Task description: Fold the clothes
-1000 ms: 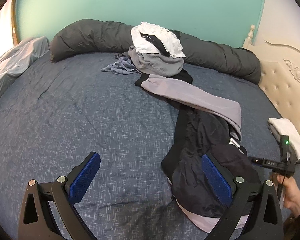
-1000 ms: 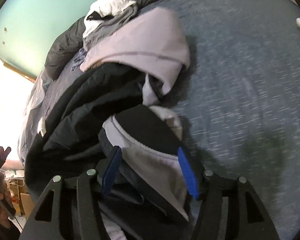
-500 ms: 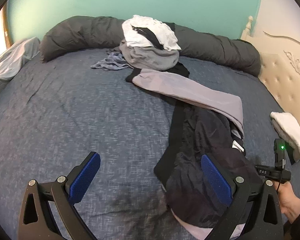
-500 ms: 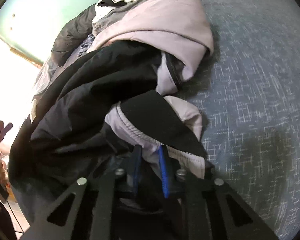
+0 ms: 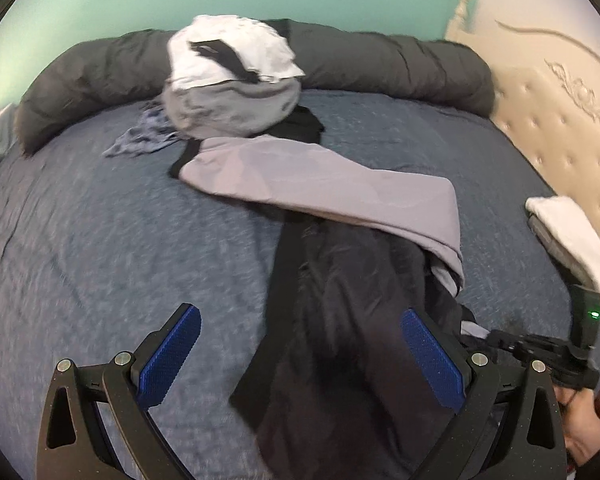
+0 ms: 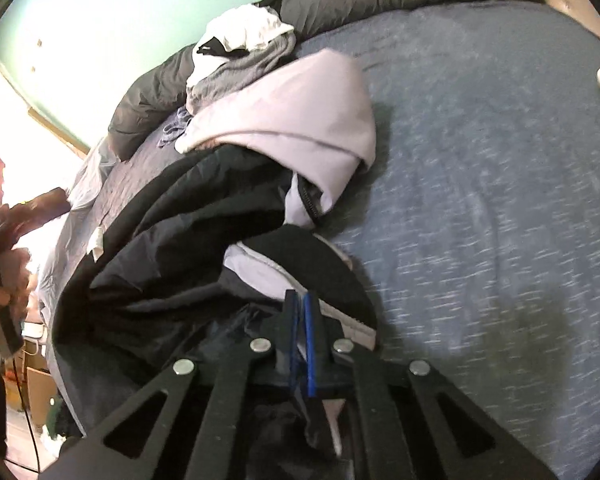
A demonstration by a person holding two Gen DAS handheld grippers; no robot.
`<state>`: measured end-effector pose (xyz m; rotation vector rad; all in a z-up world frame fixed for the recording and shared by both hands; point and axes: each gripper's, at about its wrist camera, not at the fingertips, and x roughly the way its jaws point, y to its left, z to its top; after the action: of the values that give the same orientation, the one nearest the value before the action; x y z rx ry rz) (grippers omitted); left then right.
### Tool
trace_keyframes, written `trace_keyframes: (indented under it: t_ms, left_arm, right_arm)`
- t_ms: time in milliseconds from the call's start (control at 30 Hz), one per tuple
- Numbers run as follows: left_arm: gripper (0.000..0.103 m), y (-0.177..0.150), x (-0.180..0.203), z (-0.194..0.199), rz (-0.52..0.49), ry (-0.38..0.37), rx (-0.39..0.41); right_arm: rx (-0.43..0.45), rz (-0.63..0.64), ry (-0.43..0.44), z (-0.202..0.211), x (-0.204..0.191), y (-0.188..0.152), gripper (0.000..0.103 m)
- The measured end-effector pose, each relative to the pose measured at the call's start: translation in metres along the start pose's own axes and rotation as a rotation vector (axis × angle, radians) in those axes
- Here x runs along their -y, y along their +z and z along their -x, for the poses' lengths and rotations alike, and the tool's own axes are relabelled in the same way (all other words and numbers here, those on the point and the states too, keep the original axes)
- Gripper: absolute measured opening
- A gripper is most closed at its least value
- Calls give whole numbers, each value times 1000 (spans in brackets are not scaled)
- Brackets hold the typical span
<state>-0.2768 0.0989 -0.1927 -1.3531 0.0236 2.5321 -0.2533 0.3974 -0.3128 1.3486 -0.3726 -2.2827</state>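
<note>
A black and pale grey jacket (image 5: 340, 300) lies stretched across the blue bed, its grey part (image 5: 300, 176) reaching toward the clothes pile. My left gripper (image 5: 300, 352) is open and empty, its fingers straddling the jacket's black lower part. My right gripper (image 6: 300, 320) is shut on the jacket's black and white hem (image 6: 308, 264); it also shows at the right edge of the left wrist view (image 5: 540, 352). The jacket's black body (image 6: 172, 232) bunches to the left of it.
A pile of white and grey clothes (image 5: 232, 80) sits at the far side against a long dark bolster (image 5: 400, 68). A folded white and grey stack (image 5: 572, 236) lies by the cream headboard (image 5: 560, 120). The blue bedspread (image 5: 100, 240) spreads left.
My right gripper closed on the jacket's hem and has pulled it toward me. My left gripper moved forward over the jacket, still open.
</note>
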Motion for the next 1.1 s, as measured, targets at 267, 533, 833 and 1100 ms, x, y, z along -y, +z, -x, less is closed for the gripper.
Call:
trace_keyframes:
  t_ms: [267,533,833,1100]
  left_arm:
    - [103,35,38,-64,-20,-81,-92]
    - [103,59,60,-119,35,-154,-171]
    - [98,56,74,-162,102,-213,-241]
    - [85,62,73,-177,139,-243,-254]
  right_arm:
    - [-26,-57,47,10,30,-10,1]
    - [-64,-26,31,5,26,-7,3]
    - [-69,24,30,3,22,-6,4]
    - [-62,14,43,0,32,-8,4]
